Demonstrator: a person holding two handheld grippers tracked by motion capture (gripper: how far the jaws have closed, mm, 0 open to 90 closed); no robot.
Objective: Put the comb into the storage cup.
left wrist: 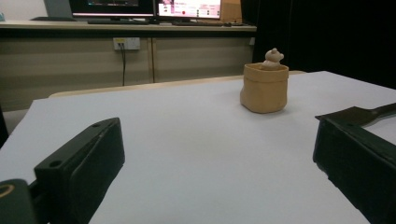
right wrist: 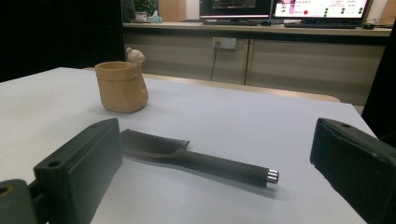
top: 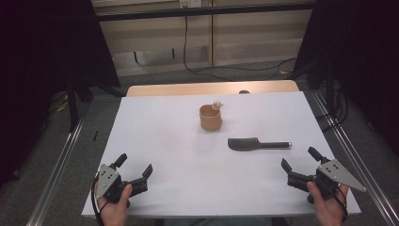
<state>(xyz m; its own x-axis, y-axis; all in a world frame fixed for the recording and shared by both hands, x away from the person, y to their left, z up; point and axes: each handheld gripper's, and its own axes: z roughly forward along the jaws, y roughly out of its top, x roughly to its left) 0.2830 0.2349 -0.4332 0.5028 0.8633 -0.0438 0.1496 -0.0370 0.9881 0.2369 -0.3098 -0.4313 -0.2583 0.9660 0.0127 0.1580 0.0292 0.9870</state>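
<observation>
High view: we see nothing started, as far as we can judge. The brush [top: 258,143] lies flat on the white bench [top: 164,141], right of centre, handle toward the right edge, untouched. The cup [top: 210,117] stands above it, near the middle, well apart, with a small figure at its rim, perhaps a bear.

Our right gripper [top: 298,165], lower right of the frame, has its fingers spread wide and empty; the brush sits just above and left of them, near but clear. In the right gripper view the brush [right wrist: 187,157] lies ahead between the fingers. Our left gripper [top: 135,165], lower left, is likewise wide and empty, well apart from both things.

Reaching and grasping are all left to do.
</observation>
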